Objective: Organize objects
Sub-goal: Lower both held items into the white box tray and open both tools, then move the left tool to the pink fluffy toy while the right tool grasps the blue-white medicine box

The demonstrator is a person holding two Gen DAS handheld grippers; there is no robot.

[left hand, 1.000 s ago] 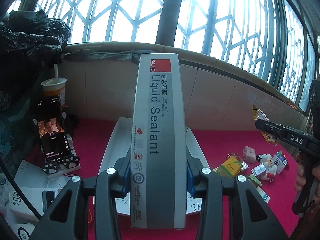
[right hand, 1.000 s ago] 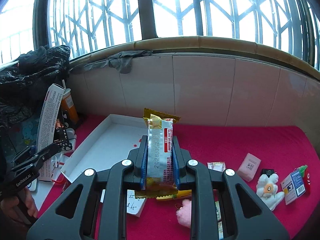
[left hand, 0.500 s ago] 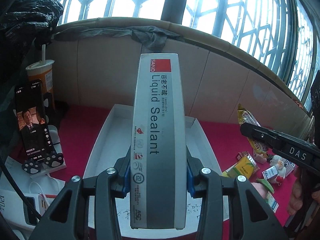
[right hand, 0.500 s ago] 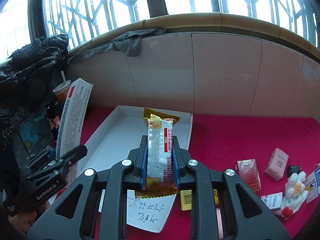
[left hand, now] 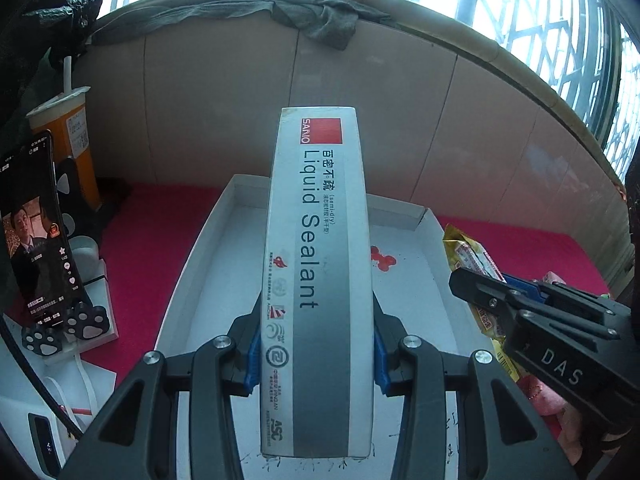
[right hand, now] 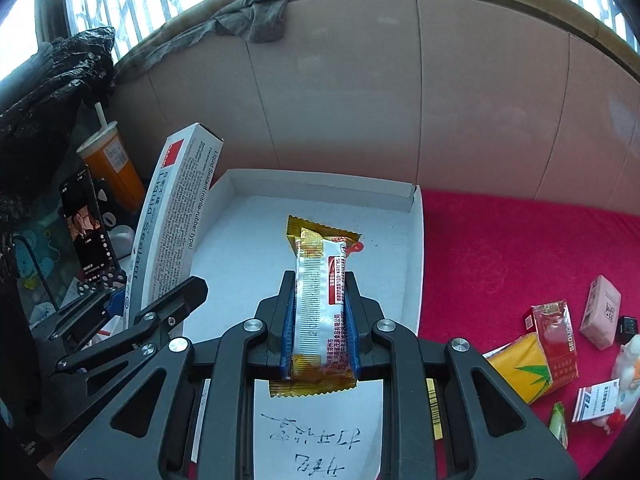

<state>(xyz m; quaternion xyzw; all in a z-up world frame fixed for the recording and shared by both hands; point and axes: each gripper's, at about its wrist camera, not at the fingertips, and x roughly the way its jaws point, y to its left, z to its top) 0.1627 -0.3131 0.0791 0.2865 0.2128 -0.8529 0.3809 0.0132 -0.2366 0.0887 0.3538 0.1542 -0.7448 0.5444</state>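
My left gripper [left hand: 316, 352] is shut on a long white and grey Liquid Sealant box [left hand: 316, 280], held lengthwise above the white cardboard tray [left hand: 208, 240]. In the right wrist view the same sealant box [right hand: 168, 216] leans over the tray's left wall. My right gripper [right hand: 318, 332] is shut on a yellow and silver snack packet [right hand: 320, 292], above the white tray [right hand: 416, 240]. The right gripper's body [left hand: 552, 344] shows at the right of the left wrist view, with the packet [left hand: 468, 256] sticking out ahead of it.
A red cloth [right hand: 500, 248] covers the surface. Several small packets and boxes [right hand: 552, 340] and a plush toy [right hand: 628, 360] lie right of the tray. A phone on a stand [left hand: 36, 240] and an orange drink cup [left hand: 76, 140] stand left. A tiled wall [right hand: 360, 100] rises behind.
Both grippers have moved forward and down over the white tray, each still holding its item. The tray now fills more of both views and the windows have slid toward the top.
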